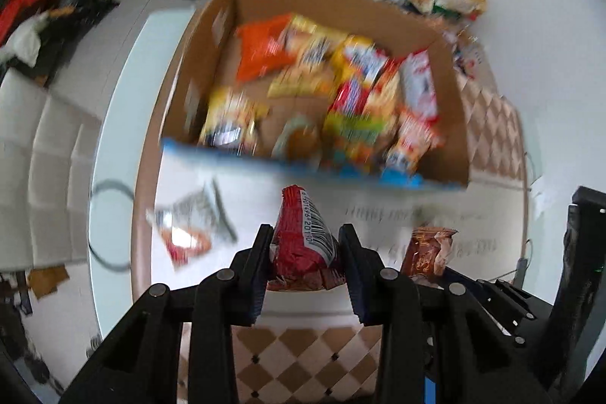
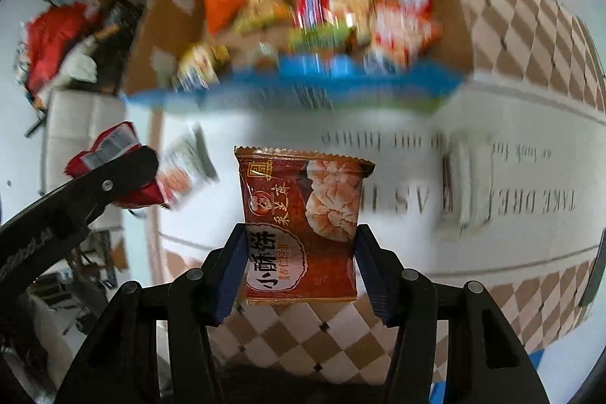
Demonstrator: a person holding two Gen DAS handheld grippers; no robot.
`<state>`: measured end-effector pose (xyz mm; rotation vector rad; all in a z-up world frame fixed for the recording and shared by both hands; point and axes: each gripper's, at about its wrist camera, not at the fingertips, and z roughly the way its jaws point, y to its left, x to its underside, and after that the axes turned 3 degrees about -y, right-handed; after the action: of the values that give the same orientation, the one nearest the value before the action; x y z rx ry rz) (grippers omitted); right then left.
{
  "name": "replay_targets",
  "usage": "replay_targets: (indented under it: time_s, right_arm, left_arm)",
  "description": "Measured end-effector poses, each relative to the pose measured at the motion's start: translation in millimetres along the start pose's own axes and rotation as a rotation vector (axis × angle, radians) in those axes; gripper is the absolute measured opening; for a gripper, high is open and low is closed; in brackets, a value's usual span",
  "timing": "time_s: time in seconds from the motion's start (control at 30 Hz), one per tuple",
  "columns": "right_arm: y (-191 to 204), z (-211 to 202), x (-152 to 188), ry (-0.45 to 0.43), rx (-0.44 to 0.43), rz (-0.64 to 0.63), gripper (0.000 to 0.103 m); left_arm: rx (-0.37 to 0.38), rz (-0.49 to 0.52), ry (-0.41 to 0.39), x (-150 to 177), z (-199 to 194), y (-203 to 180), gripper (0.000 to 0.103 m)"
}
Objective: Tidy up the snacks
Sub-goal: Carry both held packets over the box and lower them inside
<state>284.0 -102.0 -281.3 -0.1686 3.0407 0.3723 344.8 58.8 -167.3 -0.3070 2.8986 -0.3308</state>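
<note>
- A crinkled red foil snack packet (image 1: 303,241) with a white barcode strip sits clenched between the left tongs (image 1: 305,245), held above the bench.
- A brown glossy pastry packet (image 2: 299,230), printed with round biscuits, is gripped at its side edges by the right tongs (image 2: 297,260), hanging upright above the bench.
- Ahead of both stands an open brown cardboard box (image 1: 450,124) with a blue front edge, filled with blurred orange, yellow and red snack bags (image 1: 325,89).
- A white and red packet (image 1: 189,230) lies on the bench just before the box.
- The bench carries a white cloth (image 2: 511,252) with a tan diamond border and grey lettering.
</note>
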Motion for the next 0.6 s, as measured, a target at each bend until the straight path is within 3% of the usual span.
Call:
replay_targets:
  time_s: [0.23,0.4,0.6]
  right_arm:
    - [-2.0,-45.5,-97.9,-0.142,0.021,0.054,0.059]
    - [-16.5,-38.8,-164.3,-0.165,0.106,0.071,0.059]
    - [-39.5,-11.3,-220.4,-0.149,0.191,0.093,0.059]
  left_arm:
    - [-0.018,0.053,0.027,-69.1,31.2,4.0,0.033]
    - [-0.042,0.045,0.104,-105.7,76.8,14.2,0.033]
    - [-0.084,0.042,0.188,-133.2,126.0,23.5,0.033]
